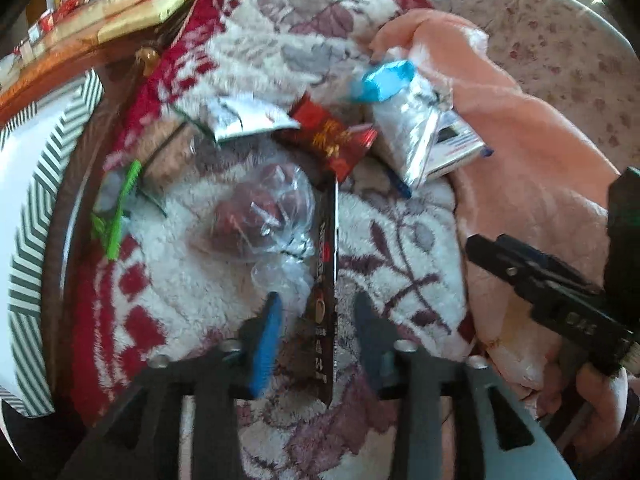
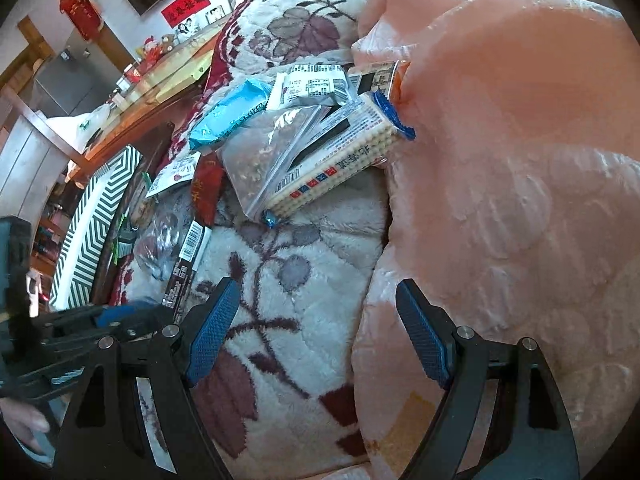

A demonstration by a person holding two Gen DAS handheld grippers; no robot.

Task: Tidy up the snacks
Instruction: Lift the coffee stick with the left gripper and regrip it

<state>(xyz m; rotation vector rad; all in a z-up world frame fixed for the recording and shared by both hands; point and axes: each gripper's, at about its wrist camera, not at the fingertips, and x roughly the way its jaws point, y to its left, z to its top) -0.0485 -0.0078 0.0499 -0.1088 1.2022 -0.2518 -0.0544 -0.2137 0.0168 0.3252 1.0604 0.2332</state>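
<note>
Left wrist view: left tool [image 1: 316, 328] half-open around black stick packet [image 1: 326, 280], pads not touching. Snack pile [image 1: 332, 136] at twelve o'clock, unsorted. Right tool [image 2: 316, 328] wide, empty.

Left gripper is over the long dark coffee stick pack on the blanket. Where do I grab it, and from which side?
Grip the dark stick pack across its narrow width, near the end closest to you, coming down from above. It lies flat and lengthwise between the open fingers of the left gripper, pads clear of it. Its far end runs under the red packet, so avoid that end.
</note>
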